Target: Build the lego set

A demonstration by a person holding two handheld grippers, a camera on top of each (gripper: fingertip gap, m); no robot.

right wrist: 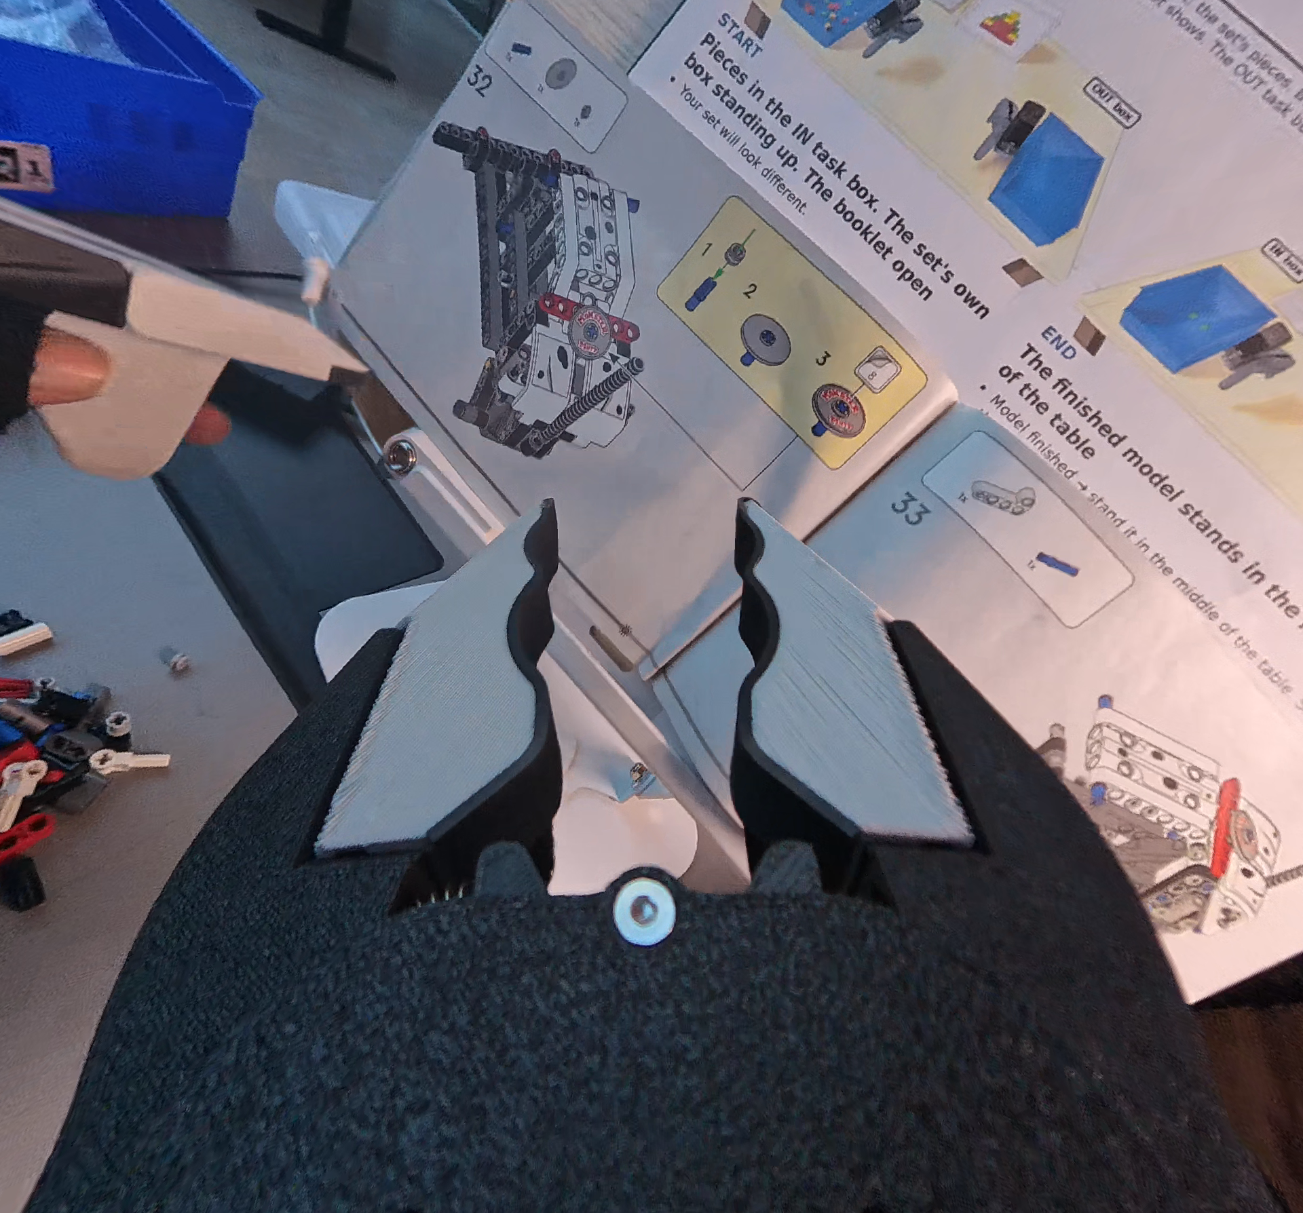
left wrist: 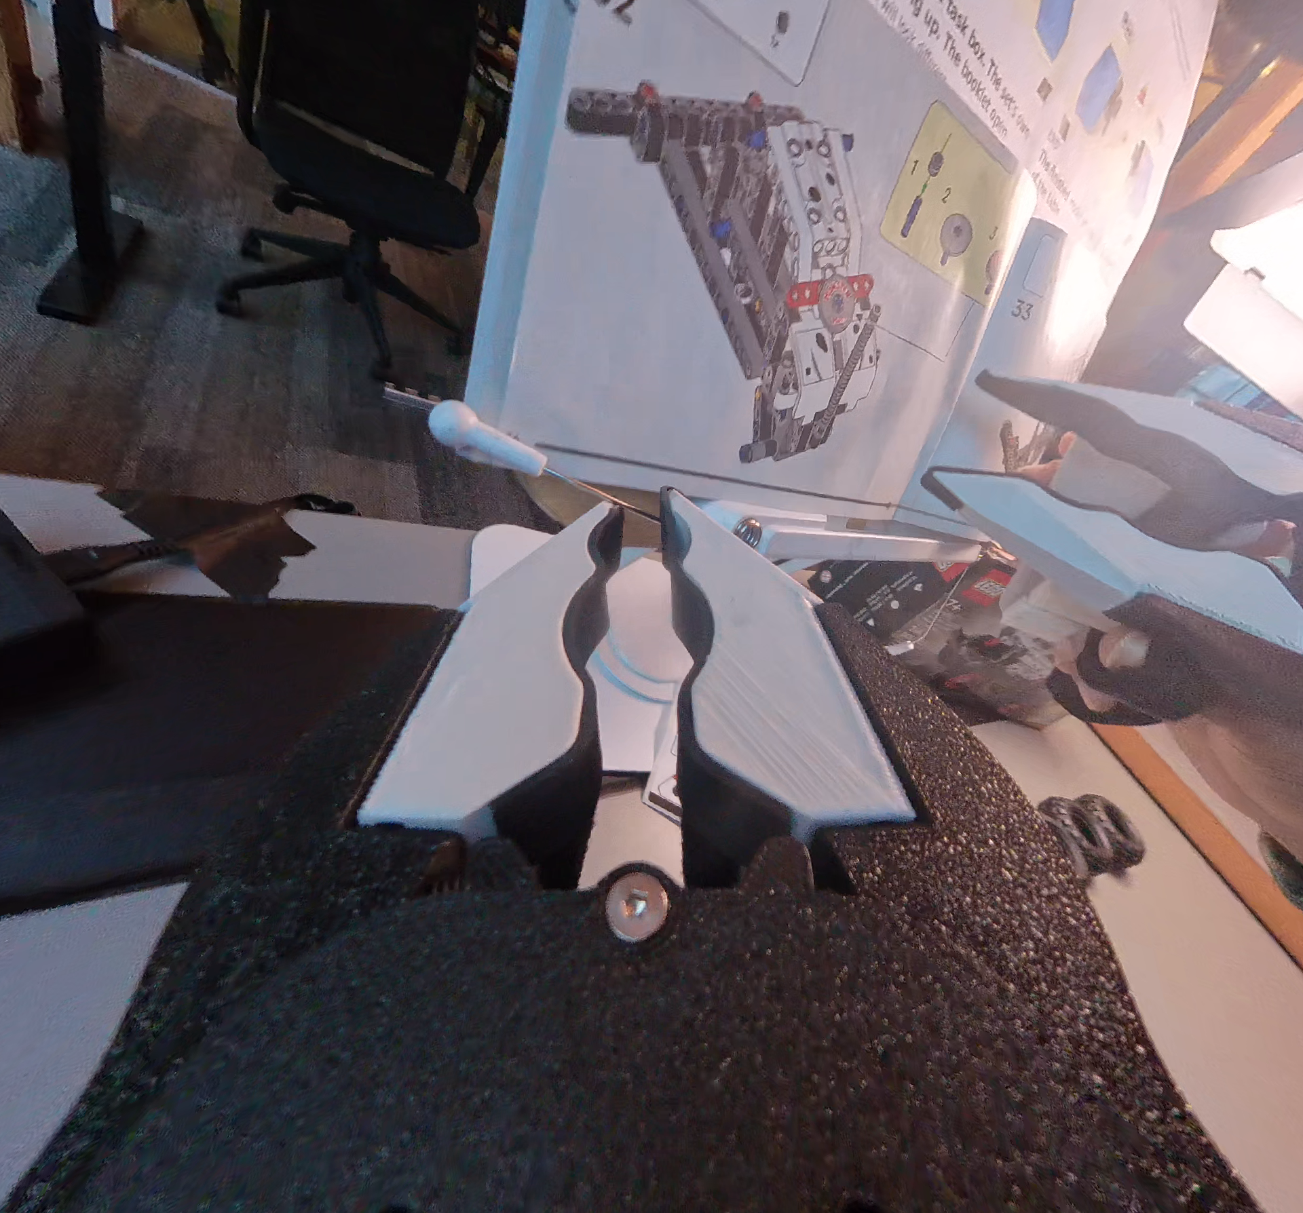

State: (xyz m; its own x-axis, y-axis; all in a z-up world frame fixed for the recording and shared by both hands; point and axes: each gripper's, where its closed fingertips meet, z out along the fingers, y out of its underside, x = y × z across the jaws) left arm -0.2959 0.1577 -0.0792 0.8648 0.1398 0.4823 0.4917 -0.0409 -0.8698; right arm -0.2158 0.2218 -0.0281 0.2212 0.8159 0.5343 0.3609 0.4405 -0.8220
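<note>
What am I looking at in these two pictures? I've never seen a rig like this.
Each picture comes from a camera on a handheld two-finger gripper, looking along its fingers. The left gripper is nearly closed with a small gap; the right gripper is open. Neither holds anything. Both face an open instruction booklet propped on a white stand. Loose lego pieces lie on the table, with a blue box behind them. A bag of parts lies near the stand.

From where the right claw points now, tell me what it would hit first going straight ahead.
Probably the open instruction booklet propped upright just beyond the right claw. Nothing shows between the open fingers and the page, though the depth is unclear.
</note>
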